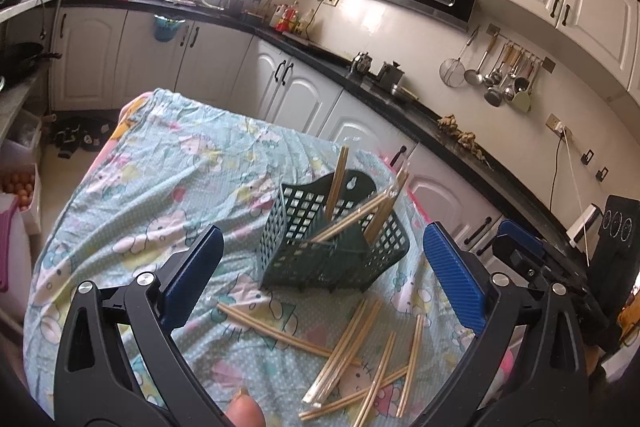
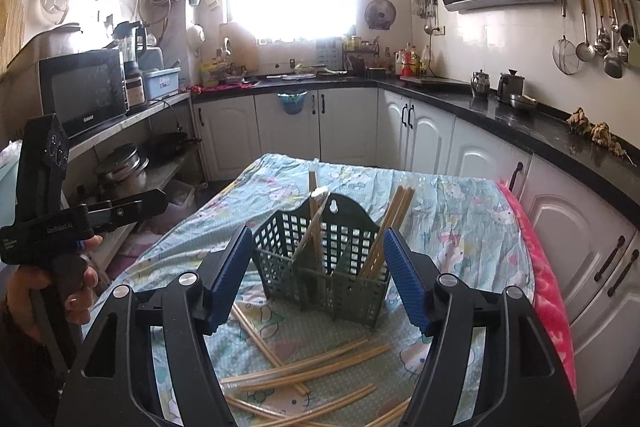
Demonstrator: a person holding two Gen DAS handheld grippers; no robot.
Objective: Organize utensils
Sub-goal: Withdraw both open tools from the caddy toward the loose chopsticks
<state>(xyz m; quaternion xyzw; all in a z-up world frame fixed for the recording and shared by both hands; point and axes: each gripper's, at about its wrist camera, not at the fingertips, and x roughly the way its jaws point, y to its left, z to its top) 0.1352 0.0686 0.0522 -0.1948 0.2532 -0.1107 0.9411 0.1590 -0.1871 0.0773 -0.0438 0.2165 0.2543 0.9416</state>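
Both tongs hang spread and empty right now. The left tongs [image 1: 324,279] sit wide apart over the near end of the desk [image 1: 132,187], nothing between the blue pads [image 1: 454,275]. The right tongs [image 2: 316,279] are parted too, framing the green basket [image 2: 320,263] without touching it.

That basket stands upright mid-desk on the patterned cloth, a few chopsticks [image 2: 386,227] already leaning inside its compartments. The loose chopsticks [image 1: 360,355] lie crisscrossed on the cloth just in front of it, some overlapping.

My read: the next pick comes from that pile. Best bet is a stick lying on top, clear of its neighbours, taken near the middle so it doesn't swing. Come in low, pads square across the stick, and clamp gently; these are thin and will roll. Watch the basket: it looks light and could tip if nudged.
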